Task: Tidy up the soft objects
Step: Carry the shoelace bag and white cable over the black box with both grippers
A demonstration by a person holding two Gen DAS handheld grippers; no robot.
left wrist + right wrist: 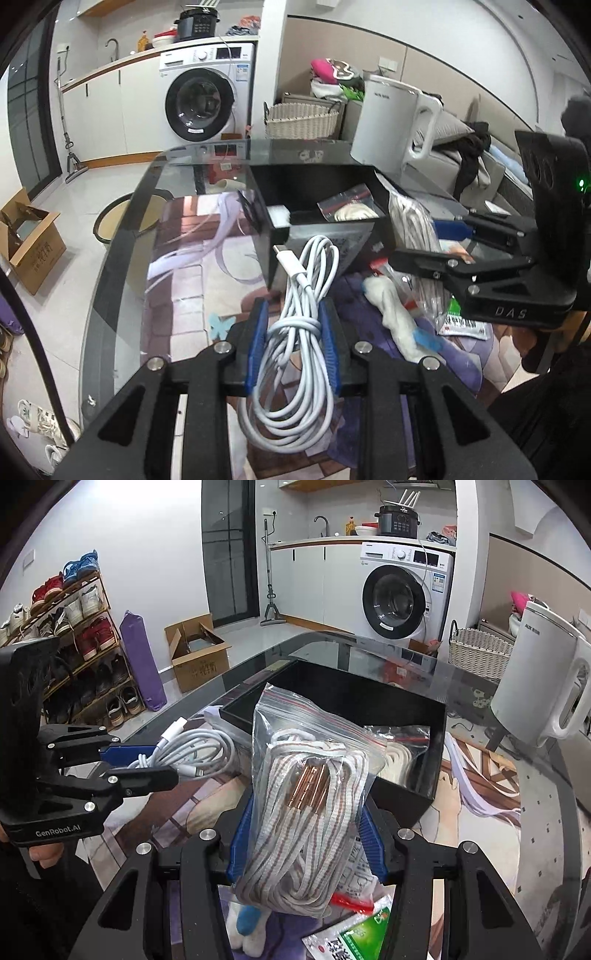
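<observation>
My left gripper (293,345) is shut on a coiled white charging cable (301,332), held above the table just before the black box (273,184). It also shows in the right wrist view (147,762) with the cable (199,753). My right gripper (303,845) is shut on a clear zip bag of striped laces (306,805), held near the box's (332,679) front edge. In the left wrist view the right gripper (436,245) grips that bag (410,221). Another bagged cord (349,208) lies inside the box and shows in the right wrist view (400,746).
A white kettle (539,686) stands on the glass table (122,236) right of the box. A white plush toy (395,317), a green-and-white packet (354,934) and other packets lie on the table below the grippers. The table's left edge drops to the floor.
</observation>
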